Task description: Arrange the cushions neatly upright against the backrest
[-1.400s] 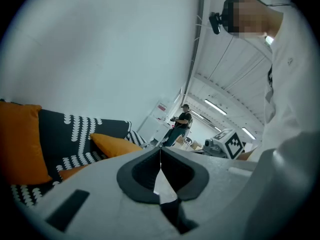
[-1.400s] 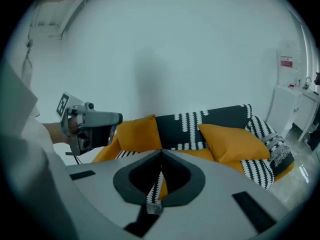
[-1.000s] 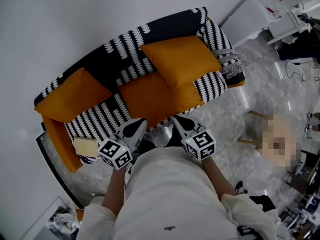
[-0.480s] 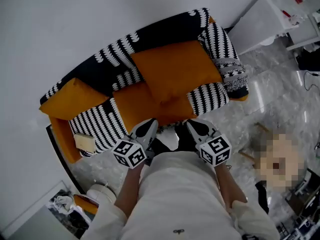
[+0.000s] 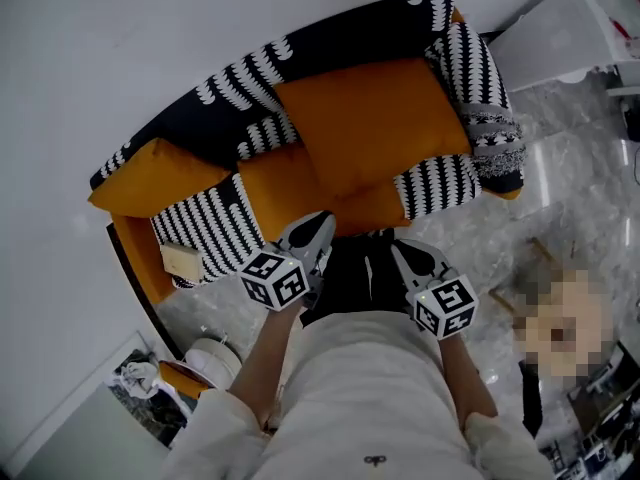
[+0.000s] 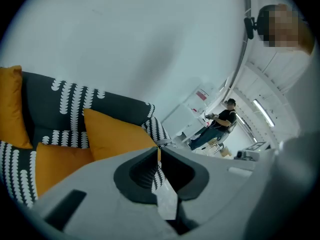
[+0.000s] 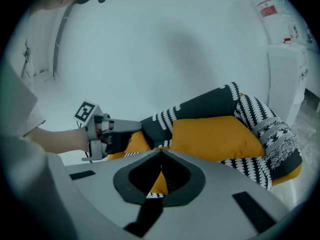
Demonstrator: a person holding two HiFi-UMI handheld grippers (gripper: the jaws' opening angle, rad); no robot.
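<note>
Head view looks down on a black-and-white patterned sofa (image 5: 250,73) standing against a white wall (image 5: 120,38) on a glossy marble floor (image 5: 500,243). One large orange cushion (image 5: 375,133) leans on the backrest toward the right end, and another orange cushion (image 5: 150,178) is propped at the left end. The left tool (image 5: 320,226) and the right tool (image 5: 402,250) hover just before the sofa's front edge, each with its jaws pressed together and gripping nothing.

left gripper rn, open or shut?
Shut, holding nothing. In the left gripper view the left gripper has its jaws meeting at the tips, with nothing between them.
</note>
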